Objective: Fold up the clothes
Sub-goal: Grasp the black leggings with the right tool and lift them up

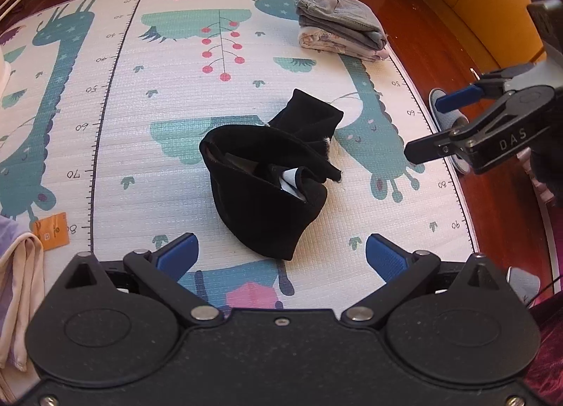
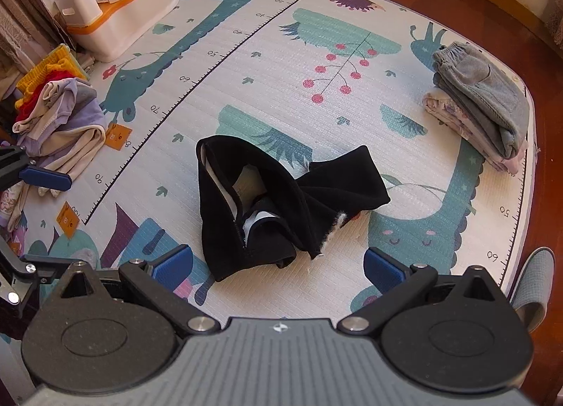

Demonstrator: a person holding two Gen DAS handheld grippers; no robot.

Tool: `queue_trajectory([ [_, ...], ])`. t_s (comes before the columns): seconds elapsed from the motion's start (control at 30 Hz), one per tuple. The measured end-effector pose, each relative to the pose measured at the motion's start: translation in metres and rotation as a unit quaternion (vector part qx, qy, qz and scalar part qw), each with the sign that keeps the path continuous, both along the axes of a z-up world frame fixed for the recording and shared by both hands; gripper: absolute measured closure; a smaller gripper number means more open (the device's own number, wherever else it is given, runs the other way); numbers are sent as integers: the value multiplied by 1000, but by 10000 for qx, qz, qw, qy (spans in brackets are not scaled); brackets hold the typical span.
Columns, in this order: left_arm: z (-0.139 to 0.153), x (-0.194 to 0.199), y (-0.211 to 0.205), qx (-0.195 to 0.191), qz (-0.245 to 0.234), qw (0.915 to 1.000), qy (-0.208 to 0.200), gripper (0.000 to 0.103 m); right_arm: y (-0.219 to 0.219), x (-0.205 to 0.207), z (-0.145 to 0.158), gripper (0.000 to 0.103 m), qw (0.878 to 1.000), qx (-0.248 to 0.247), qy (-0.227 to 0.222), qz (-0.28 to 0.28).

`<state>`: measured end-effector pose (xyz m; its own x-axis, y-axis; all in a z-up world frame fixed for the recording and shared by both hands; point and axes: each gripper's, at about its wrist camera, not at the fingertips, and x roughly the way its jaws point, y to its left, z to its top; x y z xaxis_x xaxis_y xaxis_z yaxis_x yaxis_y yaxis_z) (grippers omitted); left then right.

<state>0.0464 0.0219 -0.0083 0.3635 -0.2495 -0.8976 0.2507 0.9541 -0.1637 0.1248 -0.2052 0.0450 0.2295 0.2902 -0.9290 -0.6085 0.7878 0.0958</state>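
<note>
Both tongs, left (image 1: 281, 254) and "DAS"-marked right (image 2: 278, 265), gape above a crumpled black garment (image 1: 267, 181).

"DAS" on the right claw (image 1: 427, 128); ruler numbers 50–90 on the mat (image 1: 105, 159).

1 black garment (image 2: 278, 205), 2 folded items stacked (image 2: 482, 107), approx 2 orange tags (image 2: 118, 137), 1 slipper (image 2: 531, 286).

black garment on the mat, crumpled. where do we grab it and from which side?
Probably the open band edge of the black garment, at the raised rim on its left. That edge stands up off the mat, so one finger could slip inside the opening. Come from above and the near side with the left gripper; the right gripper could take the twisted part. Both are open.
</note>
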Motion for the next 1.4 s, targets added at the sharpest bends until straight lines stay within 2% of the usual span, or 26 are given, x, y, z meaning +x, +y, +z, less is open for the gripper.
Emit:
queue_trajectory([
  [0.17,8,21,-5,640,-914,9937,52,1,-4,25,-30,13,9998,-161,78,46],
  [0.33,-4,46,13,1198,-1685,9784,-92,1,-2,40,-66,20,9993,-284,119,196],
  [0.43,-21,66,23,1202,-1730,9775,9,1,6,42,-87,32,9986,-339,128,387],
  [0.53,-41,81,26,1182,-1909,9744,100,1,15,47,-106,38,9980,-372,124,490],
  [0.7,-76,94,25,1168,-2267,9668,178,1,29,61,-136,40,9980,-320,316,454],
  [0.8,-89,102,27,1040,-2292,9676,217,1,41,66,-150,43,9974,-312,352,545],
  [0.97,-99,120,32,732,-2152,9737,117,1,50,80,-172,46,9974,-260,440,503],
  [1.27,-124,131,41,555,-2001,9778,272,1,63,93,-203,49,9956,-178,450,809],
  [1.3,-127,131,41,552,-2002,9777,303,1,65,93,-204,56,9949,-174,414,908],
  [1.33,-131,129,42,550,-2010,9775,337,1,67,93,-204,71,9940,-164,366,1020],
  [1.4,-137,127,42,541,-2018,9771,398,1,68,94,-201,87,9932,-105,244,1136],
])
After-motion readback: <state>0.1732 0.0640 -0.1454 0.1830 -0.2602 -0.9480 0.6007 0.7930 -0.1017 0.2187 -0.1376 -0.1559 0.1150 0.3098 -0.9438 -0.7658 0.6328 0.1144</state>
